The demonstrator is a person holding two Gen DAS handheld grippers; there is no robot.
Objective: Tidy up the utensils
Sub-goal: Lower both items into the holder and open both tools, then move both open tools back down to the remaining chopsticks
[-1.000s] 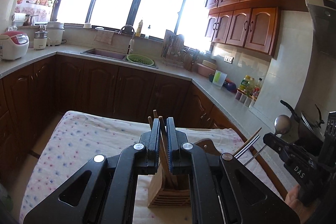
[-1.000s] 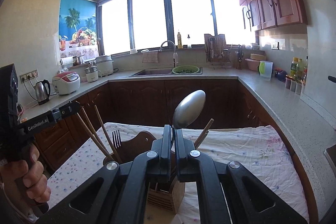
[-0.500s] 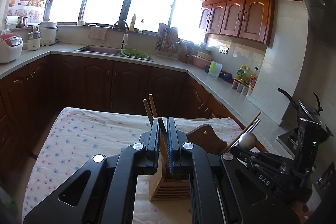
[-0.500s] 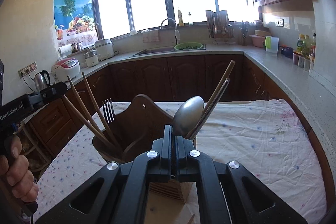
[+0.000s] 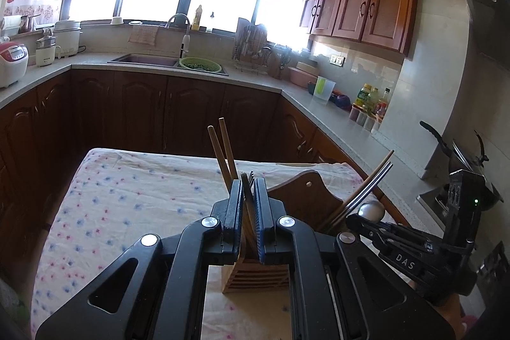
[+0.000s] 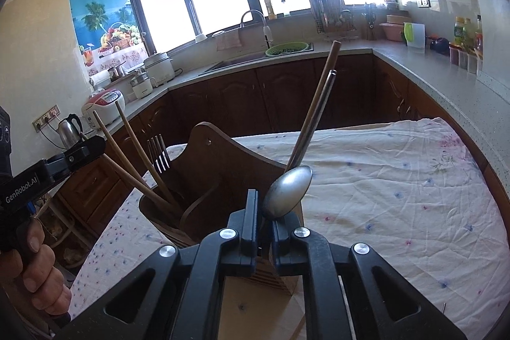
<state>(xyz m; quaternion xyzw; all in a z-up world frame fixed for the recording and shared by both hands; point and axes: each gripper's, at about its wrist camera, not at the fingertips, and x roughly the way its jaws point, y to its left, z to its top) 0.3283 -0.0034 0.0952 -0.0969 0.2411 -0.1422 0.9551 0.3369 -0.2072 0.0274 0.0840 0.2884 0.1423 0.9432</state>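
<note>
We stand over the tabletop [image 6: 398, 212] under its flowered white cloth, where the dark wooden utensil holder [image 6: 220, 168] already carries chopsticks and a fork. Our right claw [image 6: 264, 212] has its jaws slightly parted around the steel spoon [image 6: 288, 191], whose handle reaches down into the holder: the drop-in step, we judge. Our left claw [image 5: 248, 206] looks clenched on a thin wooden chopstick [image 5: 247, 196] above the holder. Next, free the spoon and lift clear.
</note>
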